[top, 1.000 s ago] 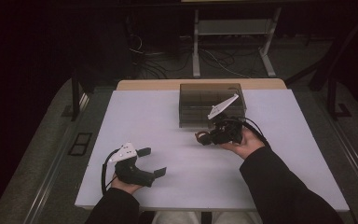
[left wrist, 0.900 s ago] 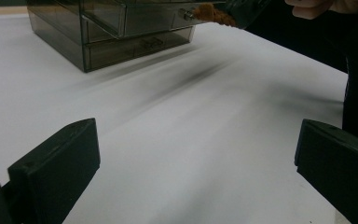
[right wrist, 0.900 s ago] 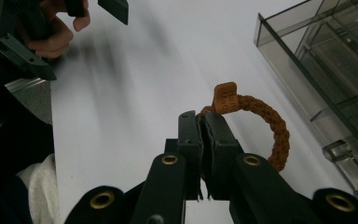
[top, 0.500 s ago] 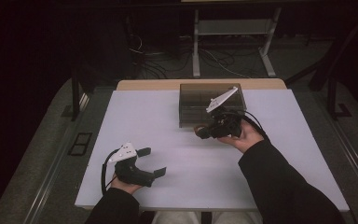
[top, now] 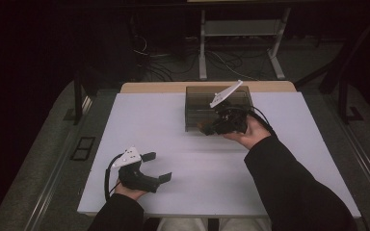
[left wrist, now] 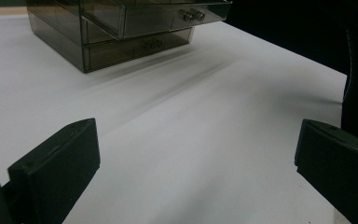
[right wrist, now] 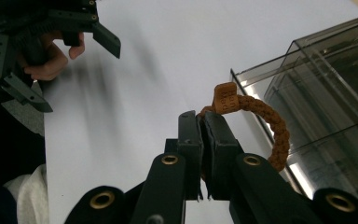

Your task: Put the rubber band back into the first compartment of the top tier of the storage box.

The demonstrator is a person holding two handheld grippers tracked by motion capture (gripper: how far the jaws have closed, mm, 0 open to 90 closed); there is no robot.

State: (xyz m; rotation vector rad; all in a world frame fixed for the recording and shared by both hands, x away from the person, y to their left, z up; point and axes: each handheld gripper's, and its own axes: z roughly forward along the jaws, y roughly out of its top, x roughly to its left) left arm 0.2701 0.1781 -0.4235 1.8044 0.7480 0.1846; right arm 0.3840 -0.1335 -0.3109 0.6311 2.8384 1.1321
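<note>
Holding: the right gripper (right wrist: 204, 125) has its jaws pressed together on a braided orange bracelet (right wrist: 272, 128), which loops out to the right of the jaws in the right gripper view.
Bracelet place: lifted off the table, right of centre in that view, just in front of the smoky drawer box (right wrist: 321, 102); in the high view the right gripper (top: 207, 128) sits at the box's (top: 195, 113) front edge, centre-right of the frame.
Left gripper: resting at lower left of the high view (top: 158, 167), jaws spread wide with nothing between them; its own view shows bare white table (left wrist: 177, 154) between the two black pads.
Done so far: judging by the grip, the bracelet is picked up and brought beside the box.
Left to do: likely putting it into a drawer; a drawer with a small knob (left wrist: 190, 15) seems to stand slightly out at the top of the left gripper view, though I cannot tell how far it is open.
Bracelet make: woven cord, rope-like and knobbly, with a flat square tag bearing a dotted pattern at one end; it looks soft and bendy.
Box make: translucent grey-brown plastic, hard, glossy, straight-edged, stacked drawers.
Table make: smooth matte white top.
Jaws: flat, matte black blocks.
</note>
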